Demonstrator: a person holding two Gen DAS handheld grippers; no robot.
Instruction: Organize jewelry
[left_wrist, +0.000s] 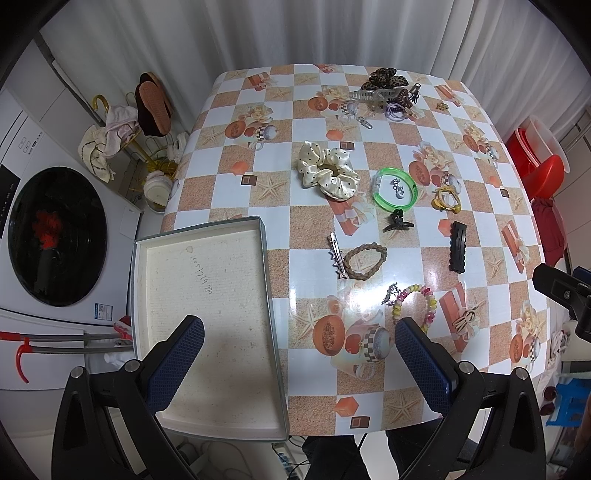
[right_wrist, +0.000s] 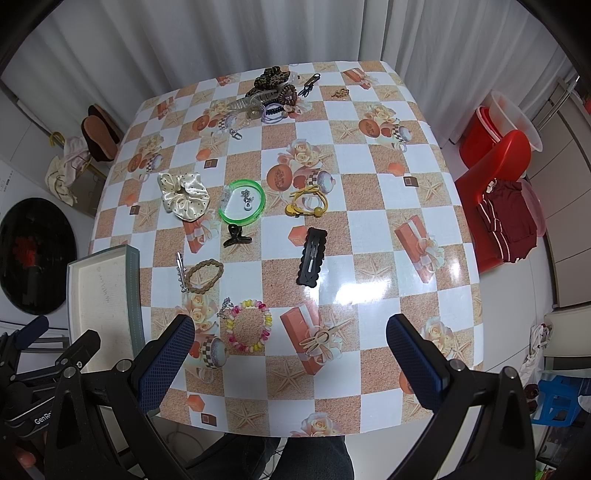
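Bare counter (right_wrist: 369, 229) ahead-right of the right hand-held gripper (right_wrist: 290, 339); bead bracelet (right_wrist: 248, 325) and black clip (right_wrist: 312, 256) crowd its left.

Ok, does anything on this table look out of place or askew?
The box sits crooked and hangs over the table's near left corner. It holds nothing, and the jewelry lies scattered loose, with a tangled heap at the far edge. Nothing looks damaged.

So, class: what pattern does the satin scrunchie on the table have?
The cream satin scrunchie has small dark polka dots, clearest in the left wrist view.
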